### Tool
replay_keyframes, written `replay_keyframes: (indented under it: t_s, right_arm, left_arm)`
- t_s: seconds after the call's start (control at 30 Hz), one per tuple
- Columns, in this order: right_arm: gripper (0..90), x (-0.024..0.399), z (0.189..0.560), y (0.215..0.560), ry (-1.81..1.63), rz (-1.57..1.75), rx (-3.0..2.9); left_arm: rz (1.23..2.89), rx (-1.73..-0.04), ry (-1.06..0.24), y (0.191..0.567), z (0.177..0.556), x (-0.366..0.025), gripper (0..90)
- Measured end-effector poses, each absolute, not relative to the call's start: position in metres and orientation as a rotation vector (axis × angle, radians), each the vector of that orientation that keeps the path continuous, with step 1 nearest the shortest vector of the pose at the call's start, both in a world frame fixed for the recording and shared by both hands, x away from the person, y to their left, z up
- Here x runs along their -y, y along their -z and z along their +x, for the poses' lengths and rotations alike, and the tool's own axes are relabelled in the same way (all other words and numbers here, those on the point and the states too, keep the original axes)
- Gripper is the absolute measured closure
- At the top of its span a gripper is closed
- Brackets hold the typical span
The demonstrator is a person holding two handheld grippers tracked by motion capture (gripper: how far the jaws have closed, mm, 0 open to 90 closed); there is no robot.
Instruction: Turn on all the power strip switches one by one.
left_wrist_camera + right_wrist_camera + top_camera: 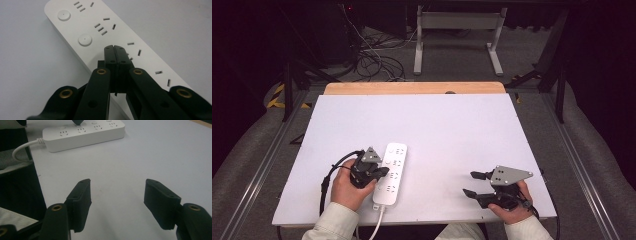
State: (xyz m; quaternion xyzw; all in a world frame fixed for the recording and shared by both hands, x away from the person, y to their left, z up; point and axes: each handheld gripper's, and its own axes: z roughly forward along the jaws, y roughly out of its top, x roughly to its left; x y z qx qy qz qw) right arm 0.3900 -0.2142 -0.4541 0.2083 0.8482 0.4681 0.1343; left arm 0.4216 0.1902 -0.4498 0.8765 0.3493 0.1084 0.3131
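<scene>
Left gripper view looks down the left gripper [115,47], whose jaws are pressed flat together with nothing between them, their joined tip poised over the top face of the power strip [105,32]; whether the tip touches the plastic cannot be made out. In the high view the left gripper [382,172] sits in the person's left hand [348,190] at the strip's left edge, reaching over its middle. The right gripper [116,200] has its jaws spread wide and empty above bare surface, well apart from the strip, and is held in the right hand [510,210] near the front right corner.

The power strip [391,172] is a long white bar with rounded corners, lying lengthwise near the front left of the surface. It carries several groups of socket slots, each with a round white button [85,40] beside it, and a white cord [378,225] leaves its near end.

The closed jaws cover one socket group, and the cord runs off the picture's bottom edge. The person's pale sleeves [329,225] are cut off there too.

The surface [452,130] is a pale matte sheet on a wooden tabletop whose far edge [412,88] shows. Beyond lie grey floor, tangled black cables [372,62], a white metal frame [457,35] and dark surroundings.
</scene>
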Motion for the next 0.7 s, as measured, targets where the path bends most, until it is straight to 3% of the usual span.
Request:
replay_keyframes:
  t_s: [0.7]
  right_arm:
    - [38.8,0.2125,0.3889,0.4542,-1.353,0.595,-2.464]
  left_arm:
    - [2.309,-0.954,-0.28,0.4531,0.422,-0.1885,90.0]
